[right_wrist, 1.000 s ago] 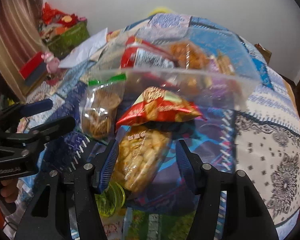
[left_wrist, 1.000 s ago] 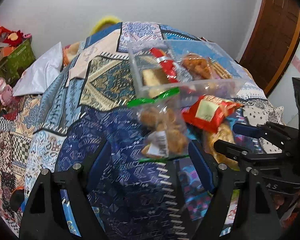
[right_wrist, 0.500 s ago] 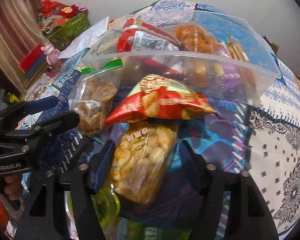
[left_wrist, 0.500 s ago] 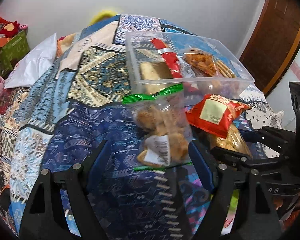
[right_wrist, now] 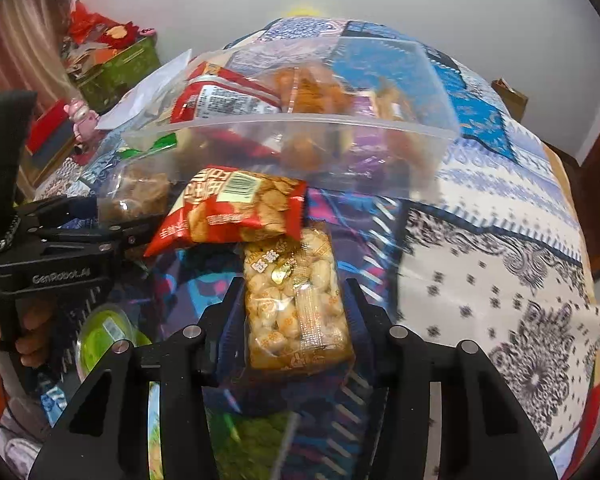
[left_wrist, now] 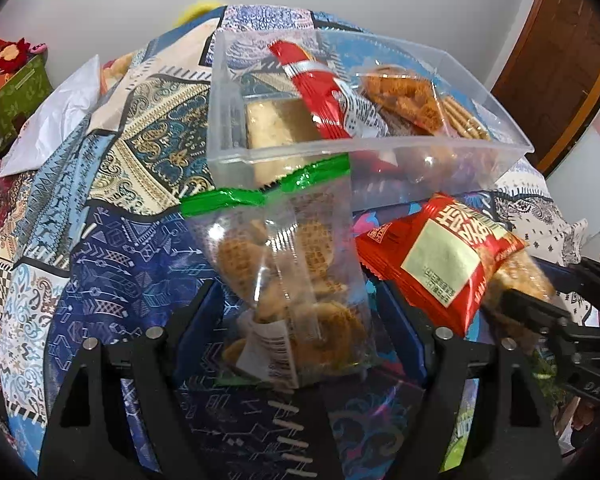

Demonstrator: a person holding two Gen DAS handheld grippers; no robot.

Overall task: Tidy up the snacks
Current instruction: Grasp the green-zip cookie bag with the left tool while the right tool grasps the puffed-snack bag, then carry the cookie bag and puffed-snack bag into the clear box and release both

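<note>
My left gripper [left_wrist: 296,312] is shut on a clear cookie bag with a green top [left_wrist: 288,272], held upright just before a clear plastic bin [left_wrist: 380,148]. The bin holds several snack packs, among them a red packet [left_wrist: 320,84]. My right gripper [right_wrist: 296,320] is shut on a clear bag of pale puffed snacks [right_wrist: 296,304]. A red cracker packet [right_wrist: 236,208] lies between the two bags; it also shows in the left wrist view [left_wrist: 440,264]. The cookie bag [right_wrist: 140,196] and the left gripper [right_wrist: 80,224] show at left in the right wrist view.
Everything sits on a patchwork bedspread [left_wrist: 100,200]. A green round lid [right_wrist: 104,332] lies near my right gripper. A white pillow [left_wrist: 60,120] and a green box [right_wrist: 116,68] are at far left. A brown door [left_wrist: 560,60] stands at right.
Both grippers moved forward around their bags and closed on them. The cookie bag and the puffed snack bag now stand between the fingers, nearer the bin.
</note>
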